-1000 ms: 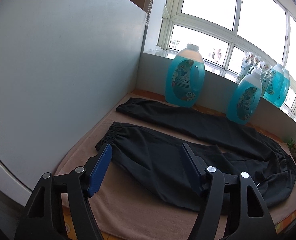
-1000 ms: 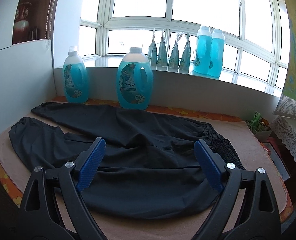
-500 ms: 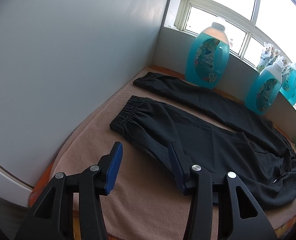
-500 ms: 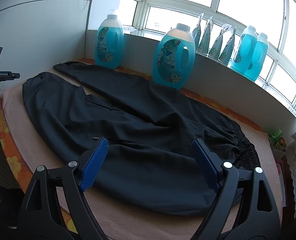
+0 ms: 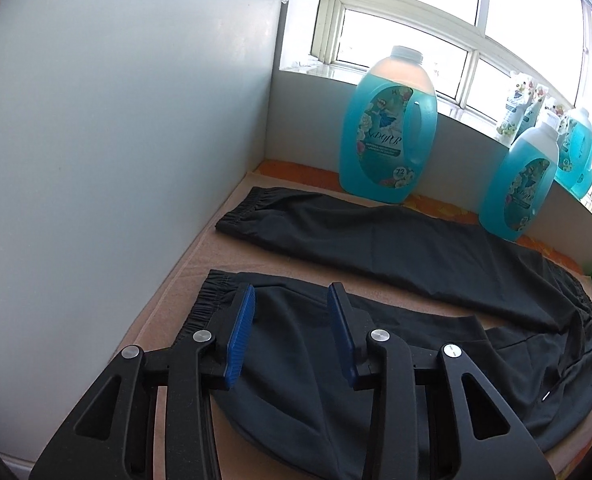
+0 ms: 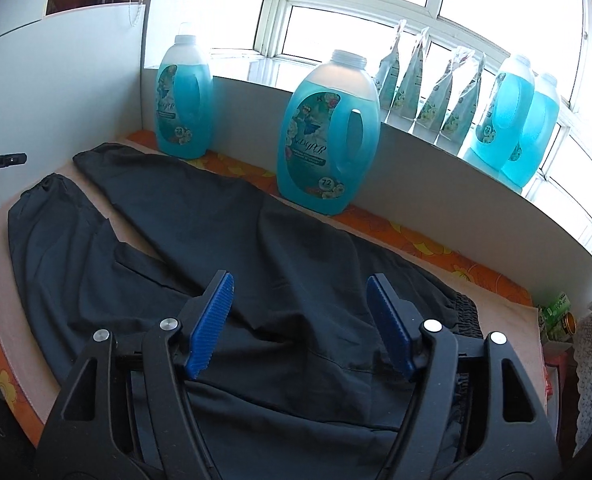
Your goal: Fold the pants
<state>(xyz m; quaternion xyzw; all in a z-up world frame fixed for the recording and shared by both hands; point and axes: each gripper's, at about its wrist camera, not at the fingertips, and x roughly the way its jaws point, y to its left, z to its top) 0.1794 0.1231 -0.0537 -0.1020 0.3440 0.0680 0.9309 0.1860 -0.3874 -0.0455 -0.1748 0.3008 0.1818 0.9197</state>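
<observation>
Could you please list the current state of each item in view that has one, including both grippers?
left gripper: open, over the near leg's cuff end, holding nothing.
right gripper: open, over the waist end, holding nothing.
black pants: unfolded, spread flat, legs apart.
near-leg cuff: flat on the pink towel.
large detergent jug: upright, capped, mostly full.
refill pouches: upright on the sill.

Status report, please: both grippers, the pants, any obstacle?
Left hand-held gripper open over near leg cuff. Right hand-held gripper open over waist end. Black pants flat, unfolded. Detergent bottles behind, not blocking.
</observation>
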